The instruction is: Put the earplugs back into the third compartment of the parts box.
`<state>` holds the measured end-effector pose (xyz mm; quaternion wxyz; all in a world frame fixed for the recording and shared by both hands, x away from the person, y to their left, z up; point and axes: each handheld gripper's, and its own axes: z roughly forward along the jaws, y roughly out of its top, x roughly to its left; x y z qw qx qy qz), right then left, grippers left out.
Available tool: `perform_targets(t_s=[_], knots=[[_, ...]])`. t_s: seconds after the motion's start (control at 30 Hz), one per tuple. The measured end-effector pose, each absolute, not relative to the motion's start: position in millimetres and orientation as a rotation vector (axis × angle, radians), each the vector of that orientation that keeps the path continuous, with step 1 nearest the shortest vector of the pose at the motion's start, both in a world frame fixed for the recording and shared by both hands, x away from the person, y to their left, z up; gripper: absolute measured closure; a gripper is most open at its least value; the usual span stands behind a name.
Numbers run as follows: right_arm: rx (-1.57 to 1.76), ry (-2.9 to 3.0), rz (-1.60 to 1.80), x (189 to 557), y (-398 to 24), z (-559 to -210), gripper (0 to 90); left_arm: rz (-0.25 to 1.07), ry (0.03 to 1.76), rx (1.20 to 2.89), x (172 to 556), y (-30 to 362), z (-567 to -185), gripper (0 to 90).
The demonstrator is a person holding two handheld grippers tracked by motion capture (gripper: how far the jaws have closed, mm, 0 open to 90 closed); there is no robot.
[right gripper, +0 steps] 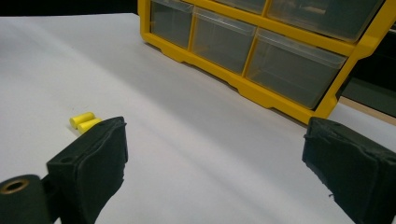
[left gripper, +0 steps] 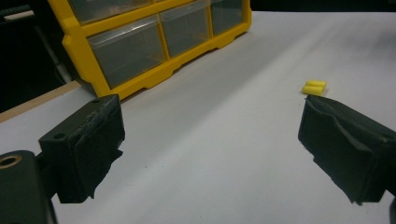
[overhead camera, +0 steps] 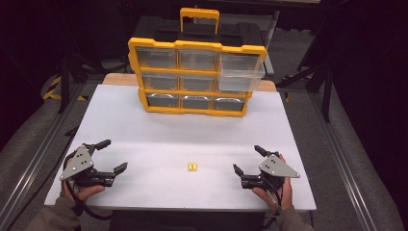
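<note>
Overhead, the high view showed one clear drawer pulled out of the yellow organizer's upper right corner, a detail neither gripper view caught. Two small yellow foam earplugs lay side by side on the white tabletop, between the left gripper and the right gripper, near neither. Both grippers rested low with jaws spread wide, holding nothing. Up close, their black pads looked rubbery and worn at the edges.
</note>
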<state>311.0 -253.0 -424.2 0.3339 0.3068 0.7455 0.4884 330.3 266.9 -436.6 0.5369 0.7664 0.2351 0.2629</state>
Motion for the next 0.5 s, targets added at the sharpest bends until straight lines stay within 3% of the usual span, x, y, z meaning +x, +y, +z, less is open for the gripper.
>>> perform_targets(t_s=[0.5], knots=[[0.746,2.115,1.302,328.8,-245.6,-418.7,7.3,0.601,0.536,1.835,327.8,266.3,-442.0,5.8]])
